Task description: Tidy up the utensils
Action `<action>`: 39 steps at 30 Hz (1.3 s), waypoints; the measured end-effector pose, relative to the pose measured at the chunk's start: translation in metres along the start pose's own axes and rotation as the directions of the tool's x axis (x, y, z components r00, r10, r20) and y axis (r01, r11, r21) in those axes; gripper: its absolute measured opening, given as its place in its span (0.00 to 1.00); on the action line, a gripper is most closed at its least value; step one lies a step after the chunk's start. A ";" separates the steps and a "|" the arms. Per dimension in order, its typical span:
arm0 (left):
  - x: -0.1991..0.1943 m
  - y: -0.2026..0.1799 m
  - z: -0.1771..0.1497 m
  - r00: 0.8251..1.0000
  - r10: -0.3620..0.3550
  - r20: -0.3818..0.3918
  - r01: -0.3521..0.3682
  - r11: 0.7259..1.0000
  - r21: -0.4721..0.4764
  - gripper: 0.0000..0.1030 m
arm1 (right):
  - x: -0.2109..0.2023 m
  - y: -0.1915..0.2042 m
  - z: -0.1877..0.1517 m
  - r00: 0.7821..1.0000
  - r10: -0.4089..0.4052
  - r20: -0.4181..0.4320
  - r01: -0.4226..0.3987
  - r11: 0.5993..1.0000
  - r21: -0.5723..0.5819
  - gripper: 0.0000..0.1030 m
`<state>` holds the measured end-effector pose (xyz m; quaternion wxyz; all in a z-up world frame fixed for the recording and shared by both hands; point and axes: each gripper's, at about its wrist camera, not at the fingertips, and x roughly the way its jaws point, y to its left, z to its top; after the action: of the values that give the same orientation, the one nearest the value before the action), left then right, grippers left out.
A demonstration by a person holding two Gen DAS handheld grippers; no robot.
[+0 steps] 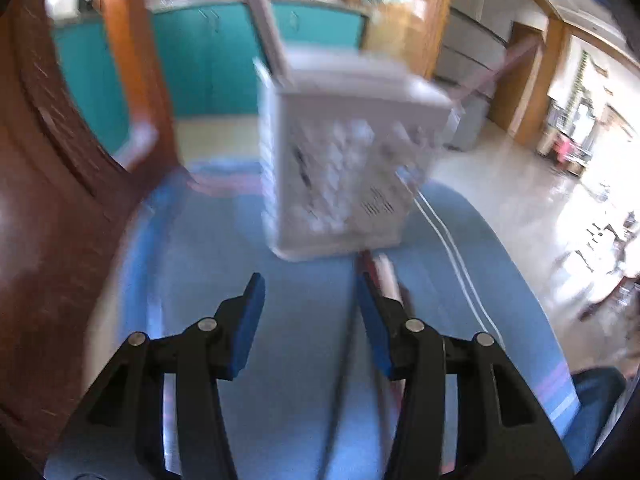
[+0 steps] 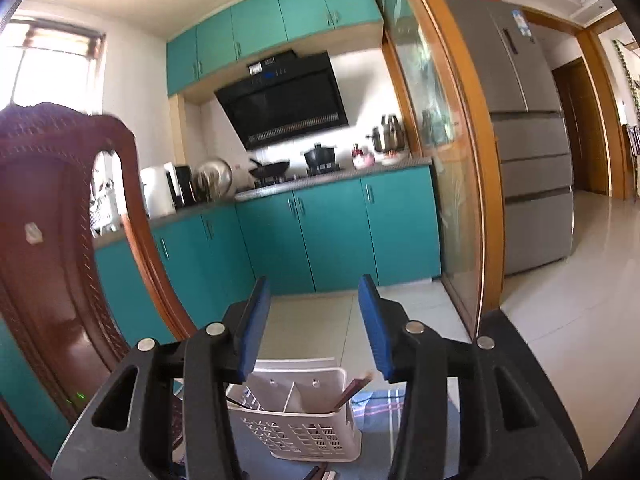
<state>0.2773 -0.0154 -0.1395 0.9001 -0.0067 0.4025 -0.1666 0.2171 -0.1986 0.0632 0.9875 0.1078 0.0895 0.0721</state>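
A white perforated utensil holder (image 1: 344, 152) stands on the blue tablecloth (image 1: 304, 320), blurred by motion in the left wrist view. My left gripper (image 1: 310, 300) is open and empty, low over the cloth just in front of it. A reddish chopstick-like utensil (image 1: 386, 276) lies on the cloth beside its right finger. In the right wrist view the holder (image 2: 304, 420) sits below my right gripper (image 2: 314, 308), which is open, empty and raised above it. Brown chopsticks (image 2: 354, 390) lean in the holder's right compartment.
A dark wooden chair back (image 1: 60, 180) stands at the left, also in the right wrist view (image 2: 60, 240). Two white cords (image 1: 452, 248) run over the cloth at the right. Teal kitchen cabinets (image 2: 320, 232) and a grey fridge (image 2: 528, 140) lie beyond the table.
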 end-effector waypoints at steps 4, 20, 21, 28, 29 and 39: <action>0.026 -0.024 -0.022 0.993 0.020 -0.117 -0.009 0.995 0.100 0.44 | -0.020 -0.012 0.004 0.999 -0.004 -0.042 0.005 1.000 0.021 0.44; 0.023 -0.021 -0.044 0.981 0.098 -0.170 -0.091 0.995 0.044 0.15 | 0.045 -0.083 -0.186 0.813 0.010 -0.582 0.136 0.969 0.206 0.44; 0.023 -0.023 -0.047 0.980 0.111 -0.166 -0.104 0.993 0.049 0.15 | 0.048 -0.080 -0.190 0.815 0.030 -0.579 0.112 0.972 0.208 0.44; 0.012 -0.020 -0.059 0.980 0.135 -0.144 -0.135 0.991 0.008 0.15 | 0.066 -0.071 -0.196 0.839 0.070 -0.540 0.065 0.972 0.227 0.44; 0.011 -0.019 -0.060 0.980 0.136 -0.143 -0.137 0.991 0.004 0.15 | 0.067 -0.070 -0.197 0.832 0.089 -0.547 0.055 0.969 0.242 0.44; 0.014 -0.025 -0.056 0.973 0.167 -0.161 -0.169 0.986 0.005 0.16 | 0.068 -0.067 -0.202 0.772 -0.007 -0.635 0.128 0.981 0.144 0.44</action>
<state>0.2385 -0.0362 -0.1837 0.8756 0.0368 0.4735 -0.0881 0.2528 -0.2118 -0.1573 0.8883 0.1622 0.4254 0.0601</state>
